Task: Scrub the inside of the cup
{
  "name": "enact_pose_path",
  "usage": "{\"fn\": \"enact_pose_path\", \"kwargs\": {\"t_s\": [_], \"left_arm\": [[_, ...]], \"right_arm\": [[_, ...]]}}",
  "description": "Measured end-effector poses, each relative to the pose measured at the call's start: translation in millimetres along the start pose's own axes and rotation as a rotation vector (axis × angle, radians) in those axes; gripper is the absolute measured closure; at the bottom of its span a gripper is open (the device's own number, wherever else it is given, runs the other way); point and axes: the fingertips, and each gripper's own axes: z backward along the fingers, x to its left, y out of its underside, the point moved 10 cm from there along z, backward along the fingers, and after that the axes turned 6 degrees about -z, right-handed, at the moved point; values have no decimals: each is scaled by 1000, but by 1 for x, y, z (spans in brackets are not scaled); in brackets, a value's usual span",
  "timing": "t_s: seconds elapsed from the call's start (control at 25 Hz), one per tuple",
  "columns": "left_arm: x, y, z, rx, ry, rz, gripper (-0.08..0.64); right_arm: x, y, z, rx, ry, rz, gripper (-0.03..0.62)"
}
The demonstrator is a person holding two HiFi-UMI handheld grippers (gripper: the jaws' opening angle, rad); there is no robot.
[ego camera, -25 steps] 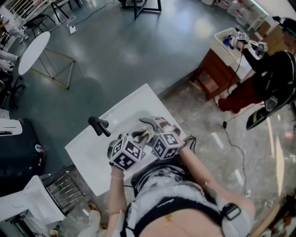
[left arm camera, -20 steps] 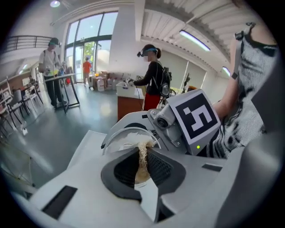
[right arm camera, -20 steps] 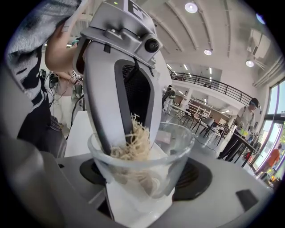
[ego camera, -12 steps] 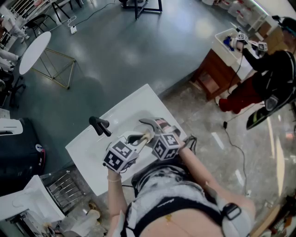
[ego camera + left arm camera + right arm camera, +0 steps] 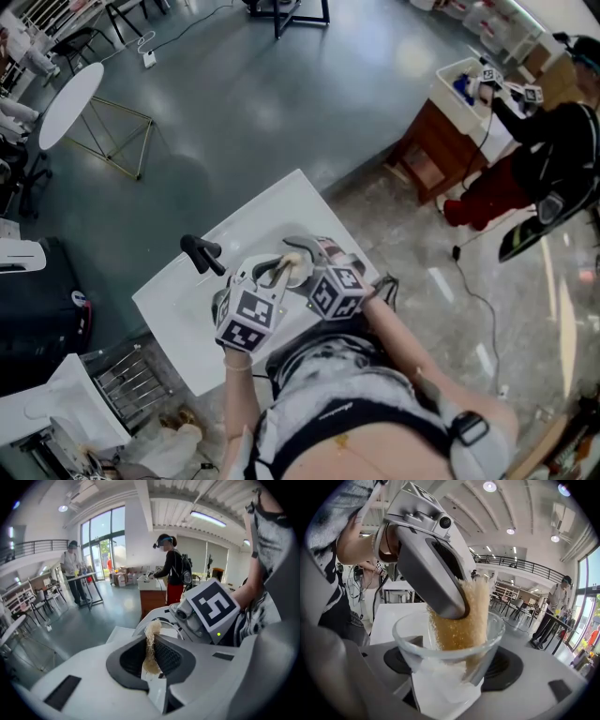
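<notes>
My right gripper (image 5: pixel 450 665) is shut on a clear glass cup (image 5: pixel 440 651), which tilts with its mouth toward the camera. A tan fibrous scrub pad (image 5: pixel 464 620) reaches down inside the cup. My left gripper (image 5: pixel 152 641) is shut on that pad (image 5: pixel 151 648), seen edge-on between its dark pads. One left jaw shows from above in the right gripper view, at the cup's rim. In the head view both grippers meet over the white basin: left gripper (image 5: pixel 277 272), right gripper (image 5: pixel 307 255), pad (image 5: pixel 292 265) between them.
The white sink top (image 5: pixel 178 300) carries a black faucet (image 5: pixel 200 253) left of the grippers. A person (image 5: pixel 544 141) works at a wooden stand (image 5: pixel 441 141) far right. A round white table (image 5: pixel 66 103) stands far left, a wire rack (image 5: pixel 131 384) below left.
The left gripper has swung out to the left and back and tilted, shifting the pad at the cup's mouth. The right gripper and the cup have kept still.
</notes>
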Motion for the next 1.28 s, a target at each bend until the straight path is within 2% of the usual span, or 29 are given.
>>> {"fn": "enact_pose_path", "kwargs": {"t_s": [0.16, 0.4, 0.48, 0.72, 1.04, 1.28], "left_arm": [[-5, 2, -14, 93, -45, -21, 509], [-14, 3, -28, 173, 10, -82, 509], [-14, 4, -30, 174, 10, -89, 509], [-15, 2, -30, 191, -114, -154, 509], [-4, 0, -12, 147, -183, -120, 508], [-7, -5, -6, 135, -239, -157, 506]], "right_arm": [[5, -3, -3, 9, -15, 13, 191], [8, -3, -6, 29, -29, 28, 192], [9, 0, -6, 35, -36, 20, 192], [7, 0, -8, 26, -37, -10, 192], [3, 2, -6, 27, -23, -40, 192], [-1, 6, -8, 51, -19, -56, 192]]}}
